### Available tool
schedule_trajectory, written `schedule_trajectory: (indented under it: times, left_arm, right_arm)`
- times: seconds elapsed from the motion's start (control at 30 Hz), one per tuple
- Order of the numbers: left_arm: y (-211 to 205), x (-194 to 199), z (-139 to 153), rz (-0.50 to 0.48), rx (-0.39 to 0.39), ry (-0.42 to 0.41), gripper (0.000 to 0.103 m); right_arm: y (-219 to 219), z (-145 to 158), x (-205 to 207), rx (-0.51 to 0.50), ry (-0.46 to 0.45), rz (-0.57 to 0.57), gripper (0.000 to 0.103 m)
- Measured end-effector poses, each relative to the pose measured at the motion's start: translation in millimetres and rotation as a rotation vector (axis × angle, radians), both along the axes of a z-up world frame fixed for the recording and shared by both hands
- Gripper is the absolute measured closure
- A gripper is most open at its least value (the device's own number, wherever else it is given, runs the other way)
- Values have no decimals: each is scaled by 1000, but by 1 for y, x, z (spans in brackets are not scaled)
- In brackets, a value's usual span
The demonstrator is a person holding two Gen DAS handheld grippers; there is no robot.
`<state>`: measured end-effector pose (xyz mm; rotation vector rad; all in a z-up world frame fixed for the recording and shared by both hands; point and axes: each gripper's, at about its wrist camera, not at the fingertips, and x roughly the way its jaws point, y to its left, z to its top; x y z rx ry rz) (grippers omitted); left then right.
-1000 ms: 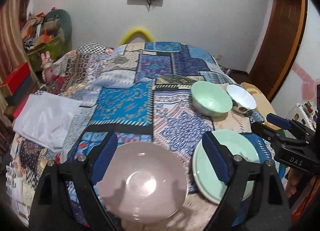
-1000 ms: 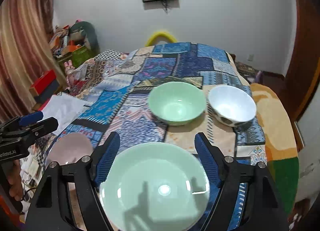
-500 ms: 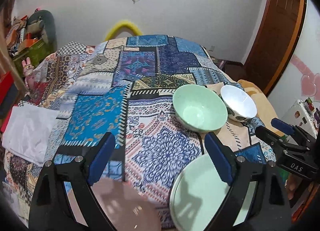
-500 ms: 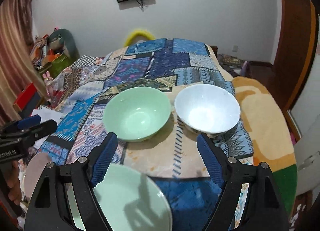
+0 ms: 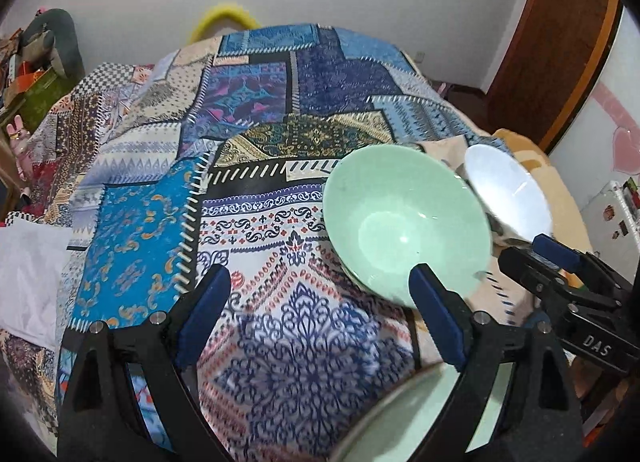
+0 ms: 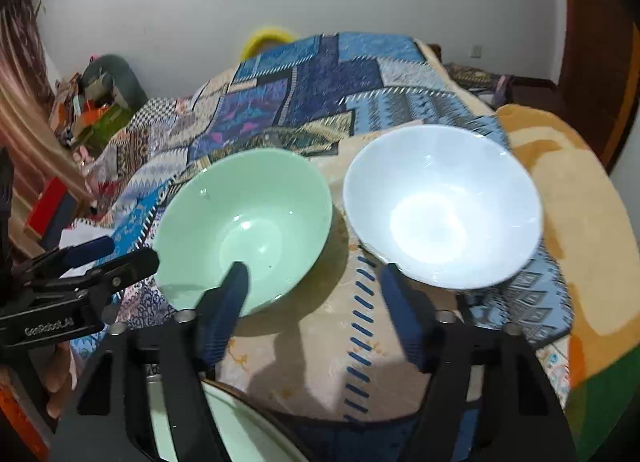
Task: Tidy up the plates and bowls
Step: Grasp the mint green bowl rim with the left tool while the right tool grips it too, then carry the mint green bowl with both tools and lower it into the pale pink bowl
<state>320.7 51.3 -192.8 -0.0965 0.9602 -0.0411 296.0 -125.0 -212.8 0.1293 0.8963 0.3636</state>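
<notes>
On the patchwork-covered bed [image 5: 248,109], the green bowl [image 6: 244,221] and white bowl [image 6: 440,205] sit side by side as the left hand-held gripper [image 5: 320,294] hangs spread and empty while the right hand-held gripper [image 6: 312,278] is closing on nothing, its pad overlapping the green bowl's near rim, so picking a bowl seems underway, needing one pad inside that rim.

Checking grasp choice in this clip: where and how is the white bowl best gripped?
Probably by the near rim of the white bowl, one finger inside, one outside the thin flared wall. It sits upright and empty. Come from the near side, clear of the green bowl beside it. The right gripper, nothing between its closing jaws, faces it.
</notes>
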Motion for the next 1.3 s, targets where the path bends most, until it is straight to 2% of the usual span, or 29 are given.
schedule_trajectory:
  times: [0.17, 0.27, 0.37, 0.5, 0.67, 0.8, 0.93, 1.3]
  left_arm:
    - [-2, 21, -14, -18, -6, 22, 12]
    - [-3, 29, -18, -28, 5, 24, 20]
    - [-3, 38, -24, -46, -6, 49, 26]
    - [1, 53, -37, -39, -11, 105, 49]
    - [-5, 55, -46, -84, -49, 118, 61]
    - [-16, 57, -49, -140, -58, 132, 83]
    - [-22, 56, -50, -134, -15, 126, 85]
    - [-24, 37, -35, -125, -29, 120, 86]
  right_arm:
    - [4, -9, 8, 11, 36, 28, 63]
    - [4, -13, 15, 25, 60, 33, 71]
    - [5, -16, 19, 33, 83, 36, 72]
    - [5, -20, 21, 56, 105, 40, 79]
    - [8, -20, 26, 73, 114, 46, 81]
    - [11, -17, 24, 43, 99, 56, 81]
    - [12, -15, 22, 30, 85, 63, 81]
    - [6, 6, 3, 17, 42, 58, 82]
